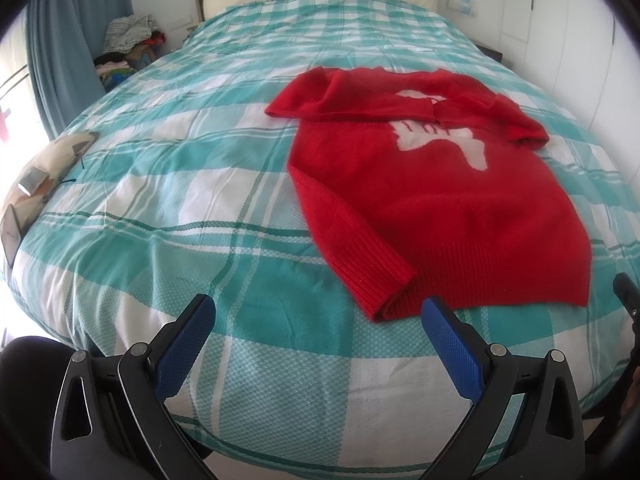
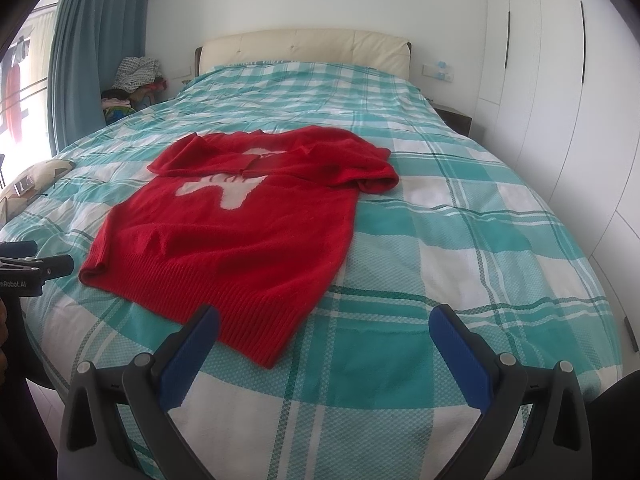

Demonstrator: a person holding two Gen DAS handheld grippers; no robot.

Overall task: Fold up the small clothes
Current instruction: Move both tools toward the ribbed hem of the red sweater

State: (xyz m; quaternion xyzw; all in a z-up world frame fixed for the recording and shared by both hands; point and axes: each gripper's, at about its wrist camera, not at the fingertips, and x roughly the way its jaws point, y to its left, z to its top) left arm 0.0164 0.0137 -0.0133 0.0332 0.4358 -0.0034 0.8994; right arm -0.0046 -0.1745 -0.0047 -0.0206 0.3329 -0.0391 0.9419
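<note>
A small red knit sweater (image 1: 432, 196) with a white figure on its chest lies flat on the bed; in the right wrist view the sweater (image 2: 236, 236) sits left of centre. Both sleeves are folded across its upper part, and one ribbed cuff (image 1: 380, 276) lies near the hem. My left gripper (image 1: 318, 312) hangs open over the bedspread, just short of that cuff and to its left. My right gripper (image 2: 324, 322) is open too, its left finger over the hem's near corner, nothing between the pads. The left gripper's body (image 2: 28, 268) shows at the right wrist view's left edge.
The bed carries a teal and white checked cover (image 1: 192, 208) with a cream headboard (image 2: 304, 46). A patterned pillow (image 1: 44, 172) lies at the left edge. A pile of clothes (image 2: 134, 80) and blue curtain (image 2: 96, 48) stand at the far left; white wardrobe doors (image 2: 560, 92) line the right.
</note>
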